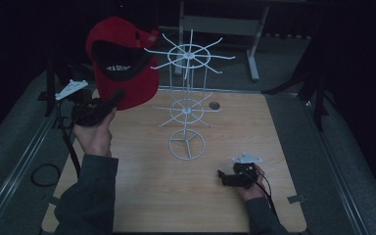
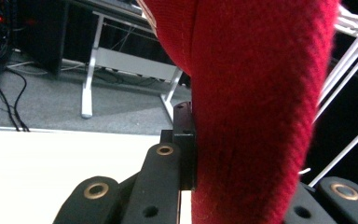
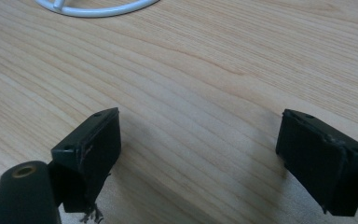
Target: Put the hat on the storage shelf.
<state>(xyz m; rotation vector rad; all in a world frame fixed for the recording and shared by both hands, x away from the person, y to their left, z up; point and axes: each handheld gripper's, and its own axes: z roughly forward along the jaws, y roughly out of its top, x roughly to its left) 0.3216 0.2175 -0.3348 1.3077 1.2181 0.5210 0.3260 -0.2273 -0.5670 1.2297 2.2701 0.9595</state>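
Left tongs (image 1: 111, 100) clamp the red cap (image 1: 122, 63) by its brim, holding it high at far left beside the white wire rack (image 1: 188, 93). Right tongs (image 1: 223, 177) rest open on the desk (image 1: 142, 191). Next, I'd say: swing the cap right onto a prong.

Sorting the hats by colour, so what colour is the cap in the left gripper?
Red cap, dark inside; clearest in the high view.
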